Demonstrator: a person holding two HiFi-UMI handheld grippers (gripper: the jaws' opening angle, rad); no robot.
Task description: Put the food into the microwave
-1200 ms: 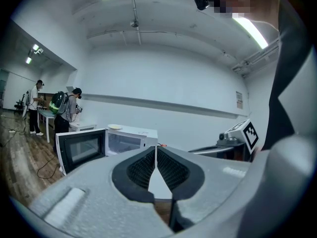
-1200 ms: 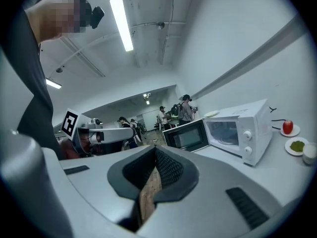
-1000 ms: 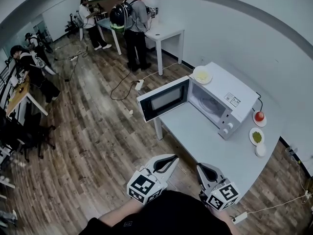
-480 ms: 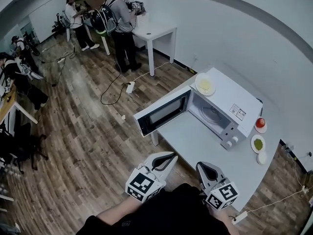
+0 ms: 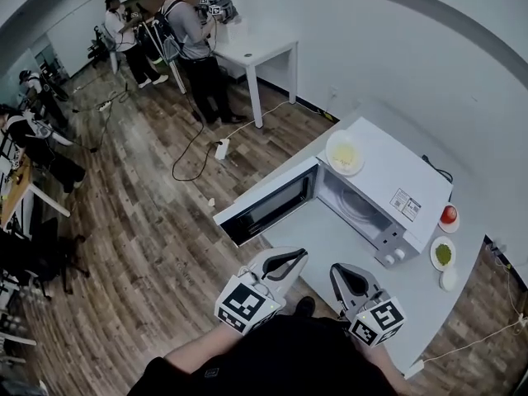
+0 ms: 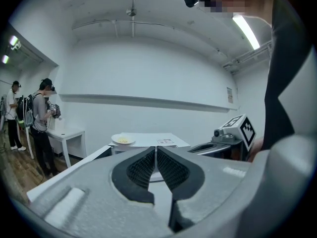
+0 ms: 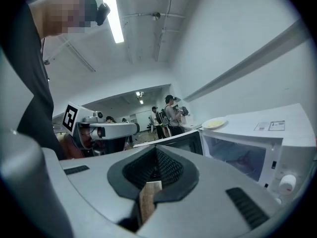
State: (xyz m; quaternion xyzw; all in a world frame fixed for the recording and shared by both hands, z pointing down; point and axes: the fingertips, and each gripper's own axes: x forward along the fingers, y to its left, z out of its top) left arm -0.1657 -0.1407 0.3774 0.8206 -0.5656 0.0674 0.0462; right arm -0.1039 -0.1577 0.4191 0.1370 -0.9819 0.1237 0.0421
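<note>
At lower centre of the head view, the left hand-held gripper (image 5: 290, 258) is seen shut and empty, and the right hand-held gripper (image 5: 338, 271) beside it is likewise closed on nothing. The door (image 5: 268, 209) of the microwave (image 5: 396, 184) is already swung open, and no food is seen inside. Nothing has been loaded yet: a plate of yellow food (image 5: 344, 152) rests on the microwave's top, and two small dishes (image 5: 443, 254) lie on the surface (image 5: 330, 242) at far right.

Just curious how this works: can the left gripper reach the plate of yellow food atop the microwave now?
Probably, once it moves closer. The plate sits uncovered on top of the microwave, but the left gripper is short of it, shut, with the open door jutting out between.
</note>
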